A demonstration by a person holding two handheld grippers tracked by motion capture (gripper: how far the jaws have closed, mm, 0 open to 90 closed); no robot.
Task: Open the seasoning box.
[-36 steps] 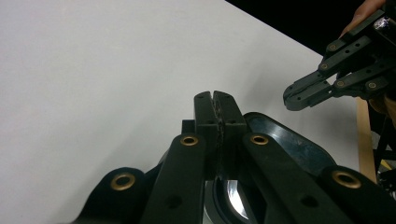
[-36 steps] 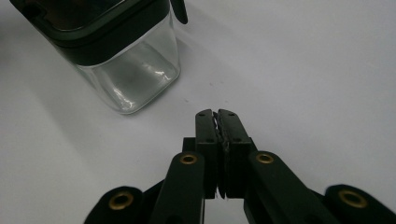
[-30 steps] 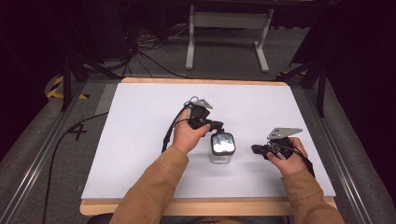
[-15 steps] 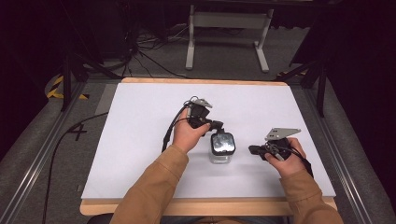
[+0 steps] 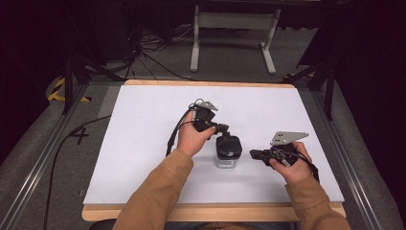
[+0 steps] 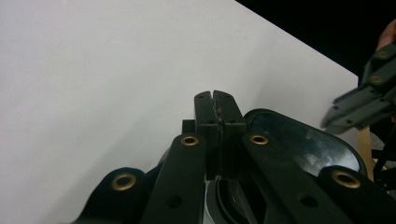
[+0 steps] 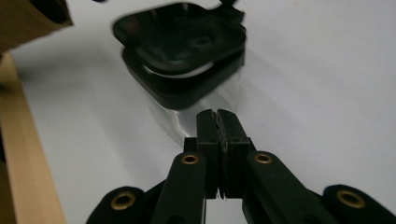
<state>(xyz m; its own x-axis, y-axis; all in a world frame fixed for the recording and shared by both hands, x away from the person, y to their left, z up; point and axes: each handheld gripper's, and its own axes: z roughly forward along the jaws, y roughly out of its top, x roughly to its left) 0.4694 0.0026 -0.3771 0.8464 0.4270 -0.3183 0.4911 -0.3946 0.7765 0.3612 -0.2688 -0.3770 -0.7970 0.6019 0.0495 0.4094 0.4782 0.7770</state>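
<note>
A small clear jar with a black lid stands on the white table top near the middle front. My left gripper reaches in from the left, its shut tips at the lid's back edge. In the left gripper view the jaws are pressed together with nothing between them, and the lid lies just to their right. My right gripper points left at the jar from a short way off, also shut. In the right gripper view its tips stop just short of the jar and the lid.
The white top ends in a wooden edge at the front. Metal rails run along both sides. A stand's legs and cables lie on the floor beyond the far edge. Bare white surface spreads left of the jar.
</note>
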